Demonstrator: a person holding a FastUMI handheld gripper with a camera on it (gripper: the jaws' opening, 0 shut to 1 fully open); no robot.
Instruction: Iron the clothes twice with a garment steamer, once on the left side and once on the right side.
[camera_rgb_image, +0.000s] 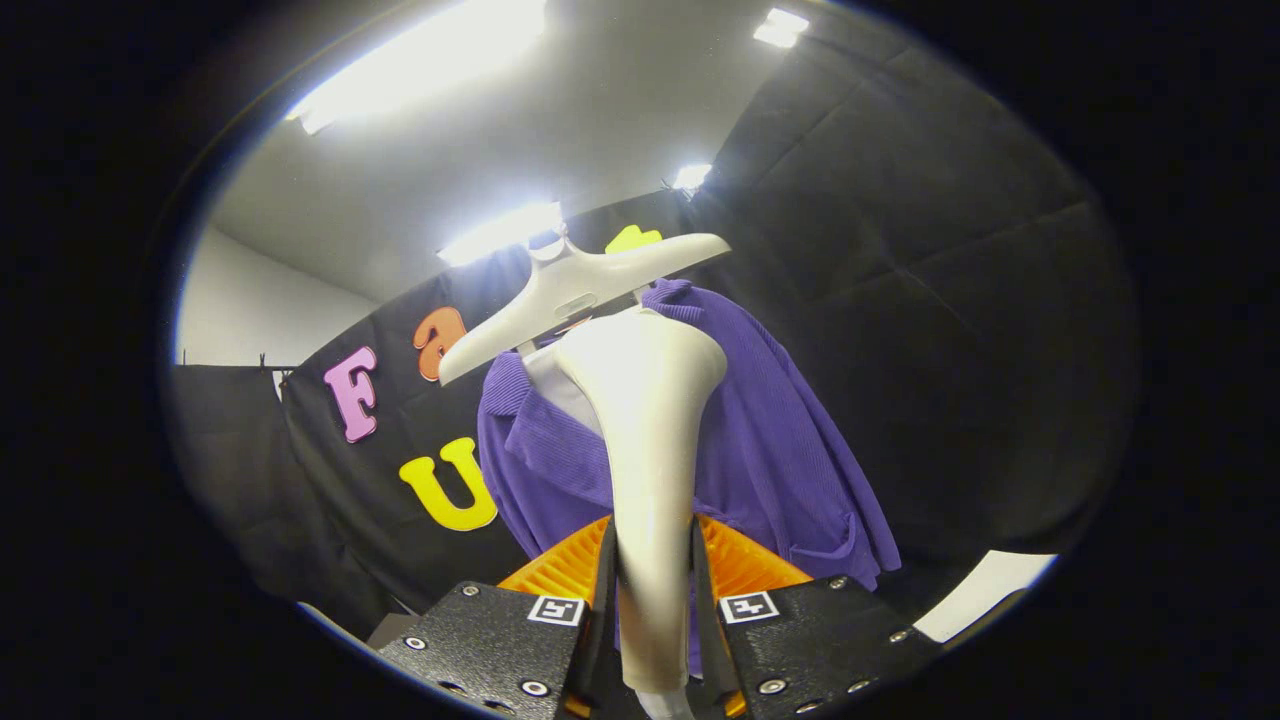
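My gripper (652, 580) is shut on the handle of a white garment steamer (645, 430), which stands up between the fingers with its wide head at the top. Just beyond the steamer head hangs a purple ribbed shirt (770, 450) with a collar and a chest pocket. The shirt hangs on a white hanger (580, 285) whose arms spread above the collar. The steamer head sits in front of the shirt's collar and middle, hiding part of it. Whether the head touches the cloth I cannot tell.
Black cloth walls (930, 300) stand behind and to the right of the shirt. Bright ceiling lights (430, 60) are overhead. A pale flat surface (985, 595) shows low on the right, beyond the right finger.
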